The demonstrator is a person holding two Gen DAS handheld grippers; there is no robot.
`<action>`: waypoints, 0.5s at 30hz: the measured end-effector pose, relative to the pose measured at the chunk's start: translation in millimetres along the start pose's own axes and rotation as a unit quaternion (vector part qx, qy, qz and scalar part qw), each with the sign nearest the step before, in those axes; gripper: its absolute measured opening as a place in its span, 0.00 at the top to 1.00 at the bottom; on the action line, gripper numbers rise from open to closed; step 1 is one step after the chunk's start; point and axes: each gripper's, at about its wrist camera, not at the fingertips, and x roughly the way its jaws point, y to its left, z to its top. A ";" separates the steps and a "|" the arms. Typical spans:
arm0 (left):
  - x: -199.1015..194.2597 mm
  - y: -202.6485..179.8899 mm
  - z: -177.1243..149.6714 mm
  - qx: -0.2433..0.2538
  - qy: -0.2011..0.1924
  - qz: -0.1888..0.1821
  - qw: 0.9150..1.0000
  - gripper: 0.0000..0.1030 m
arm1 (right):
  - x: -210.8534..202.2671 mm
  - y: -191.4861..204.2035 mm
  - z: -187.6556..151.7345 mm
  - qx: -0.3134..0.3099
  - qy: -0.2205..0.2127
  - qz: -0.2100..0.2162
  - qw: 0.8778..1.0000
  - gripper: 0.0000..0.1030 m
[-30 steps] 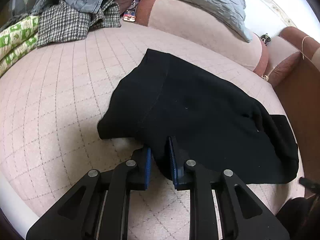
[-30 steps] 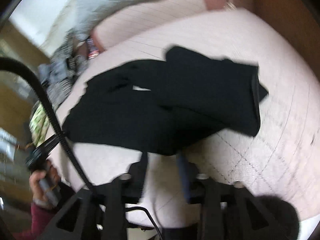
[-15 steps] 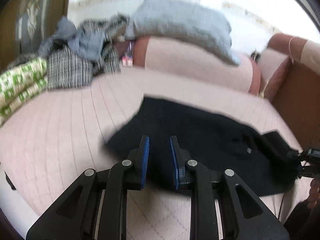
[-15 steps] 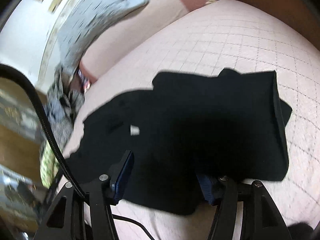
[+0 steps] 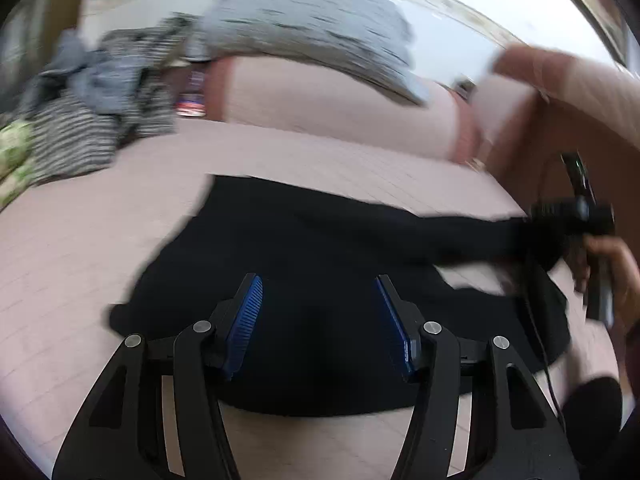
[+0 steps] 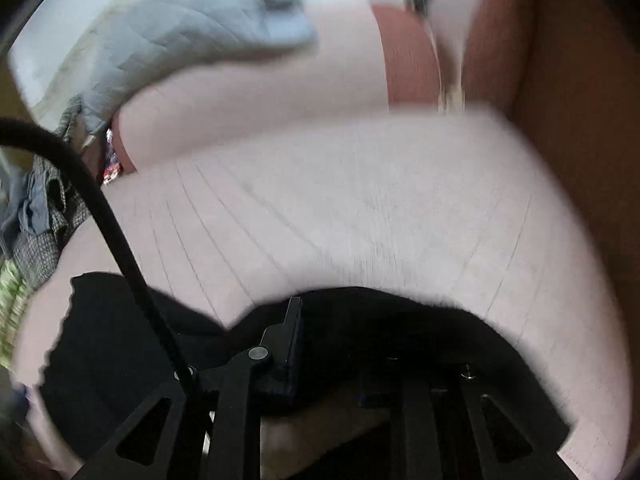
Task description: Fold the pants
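Black pants [image 5: 320, 240] lie crumpled on the pink quilted couch seat [image 5: 100, 240]. My left gripper [image 5: 317, 280] hovers over their near edge, its jaws opening wide and the blue pads [image 5: 244, 320] clear of the cloth. In the left wrist view, one part of the pants is stretched to the right, up to my right gripper [image 5: 572, 216], which a hand [image 5: 616, 276] holds. In the right wrist view, the right gripper [image 6: 340, 332] has its jaws closing on the black pants [image 6: 120, 340]. The cloth bunches between the jaws and hides the right finger.
A heap of checked and grey clothes [image 5: 100, 120] sits at the seat's far left. A grey quilted blanket [image 5: 312, 40] lies over the pink bolster [image 5: 340, 108] behind. A brown wooden side panel [image 6: 580, 120] bounds the right. A black cable [image 6: 100, 208] crosses the right wrist view.
The left gripper let go of the pants' edge, drew back and spread its jaws. The right gripper came in over the pants, closed on the cloth and pulled a part to the right.
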 end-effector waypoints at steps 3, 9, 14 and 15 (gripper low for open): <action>9.6 -25.9 -6.5 0.040 0.031 -0.051 0.997 0.45 | -47.9 -23.6 -23.1 0.016 -0.018 0.030 0.999 0.55; 29.9 -80.4 -7.3 0.081 0.076 -0.125 0.986 0.45 | -89.9 -63.3 -72.4 0.005 -0.001 -0.023 1.000 0.35; 55.2 -121.5 -8.2 0.081 0.118 -0.141 0.980 0.45 | -64.2 -69.2 -79.3 -0.050 0.034 -0.042 0.997 0.35; 58.6 -128.3 -8.0 0.086 0.118 -0.139 0.979 0.45 | -52.7 -67.3 -79.0 -0.049 0.043 -0.036 0.997 0.35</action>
